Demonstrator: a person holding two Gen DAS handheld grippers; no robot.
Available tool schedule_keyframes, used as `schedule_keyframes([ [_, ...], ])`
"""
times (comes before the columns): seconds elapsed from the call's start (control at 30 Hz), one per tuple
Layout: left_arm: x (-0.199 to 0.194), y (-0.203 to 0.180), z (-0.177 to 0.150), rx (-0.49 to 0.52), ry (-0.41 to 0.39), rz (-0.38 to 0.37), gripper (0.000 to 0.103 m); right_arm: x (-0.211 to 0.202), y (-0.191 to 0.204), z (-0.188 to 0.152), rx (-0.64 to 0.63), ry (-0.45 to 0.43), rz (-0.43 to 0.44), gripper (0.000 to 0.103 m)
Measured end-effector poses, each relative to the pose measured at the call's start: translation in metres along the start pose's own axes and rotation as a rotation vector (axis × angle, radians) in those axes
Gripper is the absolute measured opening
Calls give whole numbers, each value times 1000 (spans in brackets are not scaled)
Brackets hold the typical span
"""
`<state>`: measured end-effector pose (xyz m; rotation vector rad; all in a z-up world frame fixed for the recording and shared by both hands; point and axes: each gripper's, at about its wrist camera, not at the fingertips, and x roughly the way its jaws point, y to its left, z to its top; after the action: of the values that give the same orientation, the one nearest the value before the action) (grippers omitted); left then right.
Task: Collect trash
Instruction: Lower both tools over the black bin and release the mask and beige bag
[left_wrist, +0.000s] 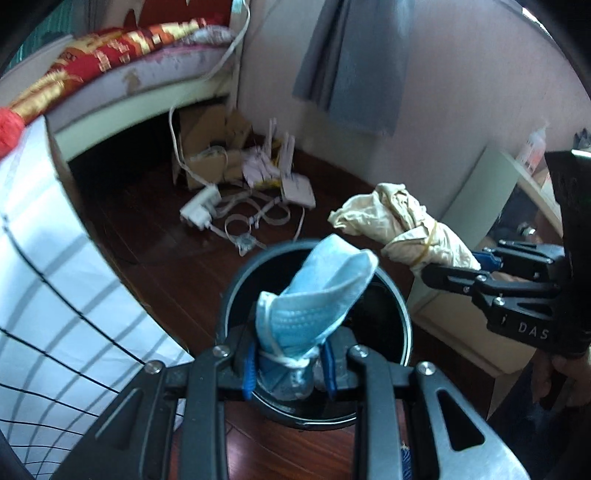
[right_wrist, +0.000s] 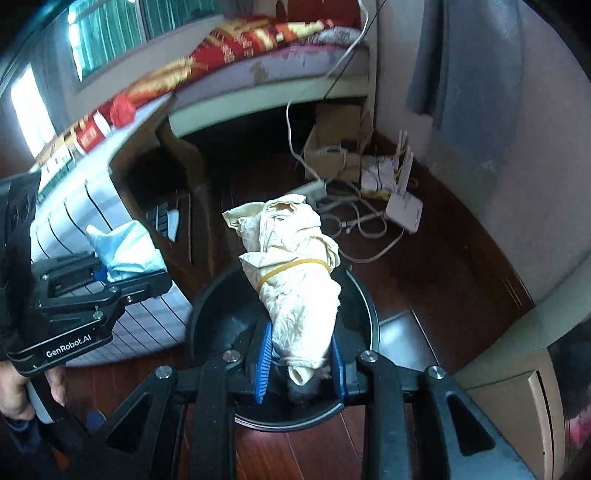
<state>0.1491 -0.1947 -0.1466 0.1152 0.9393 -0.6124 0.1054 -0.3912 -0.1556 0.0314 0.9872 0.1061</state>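
Note:
My left gripper (left_wrist: 290, 363) is shut on a crumpled blue face mask (left_wrist: 317, 291) and holds it over the open black round trash bin (left_wrist: 236, 291). My right gripper (right_wrist: 301, 363) is shut on a beige cloth bundle (right_wrist: 291, 266) tied with a yellow rubber band, held over the same bin (right_wrist: 365, 314). The right gripper with the bundle (left_wrist: 402, 225) shows at the right of the left wrist view. The left gripper with the mask (right_wrist: 125, 247) shows at the left of the right wrist view.
The bin stands on a dark wooden floor. A white power strip (left_wrist: 201, 208), cables, a white router (right_wrist: 404, 212) and cardboard boxes (left_wrist: 210, 147) lie by the wall under a bed. A white checked cloth (left_wrist: 55, 280) hangs at the left. A cabinet (left_wrist: 476, 206) stands at the right.

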Motion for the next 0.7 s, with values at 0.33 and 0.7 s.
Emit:
schedule_keyframes([
  [0.33,42,8,-3,-48,95,-6,80,66,-12,-15,-64,171,-41,86],
  [0.7,2,37,-23,-98,-3,200,101,42,-25,-7,37,101,-148,103],
])
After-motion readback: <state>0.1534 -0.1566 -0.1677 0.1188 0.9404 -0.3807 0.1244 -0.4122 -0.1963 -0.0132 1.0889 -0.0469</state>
